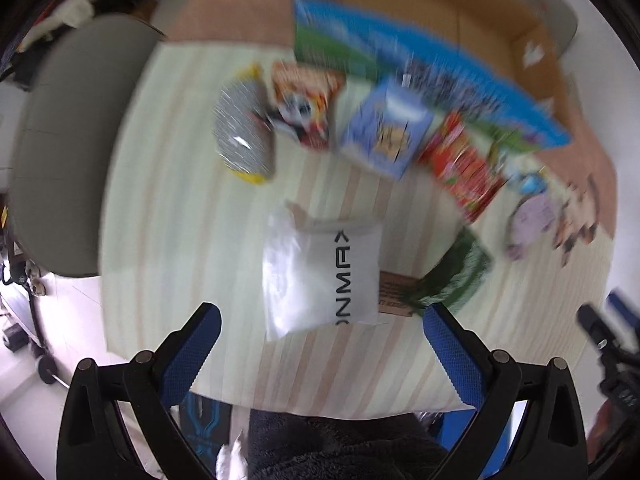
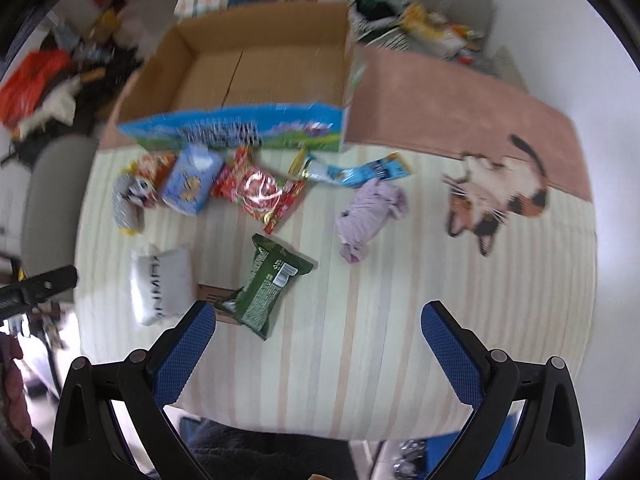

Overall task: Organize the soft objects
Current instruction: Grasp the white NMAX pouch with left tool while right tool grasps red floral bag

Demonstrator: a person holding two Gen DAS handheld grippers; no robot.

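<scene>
**Both grippers open above the striped cloth, nothing picked up yet**

The left gripper (image 1: 320, 344) hangs over the near edge of the table (image 2: 360, 360), its blue-padded jaws spread wide and holding nothing. Just ahead of it, close to that near edge, lies a white pouch (image 1: 320, 276) with black lettering, partly overlapping a brown card (image 1: 396, 294) that also runs under a green packet (image 1: 456, 276). The right gripper (image 2: 318, 344) is likewise wide open and empty, poised over bare cloth nearer the middle of the near edge.

The open cardboard box (image 2: 260, 68) stands at the far edge and looks empty. Snack packs line its front wall: a grey-and-yellow pack (image 1: 242, 132) towards the far left corner, then an orange pack (image 1: 306, 100), a light blue pack (image 1: 386, 132) and a red pack (image 1: 460, 164). A blue sachet (image 2: 360, 172) and a crumpled lilac cloth (image 2: 370, 216) lie further right, short of the printed cat (image 2: 496, 196) near the right edge.

The task appears to be at its start, and the white pouch seems the likely first pick for the left gripper. To do it well, the jaws would probably best straddle the pouch across its narrower span and close on its bulk rather than a loose film edge, since a puffy bag may slip or fold. Keeping clear of the card beneath should avoid dragging the green packet along.
</scene>
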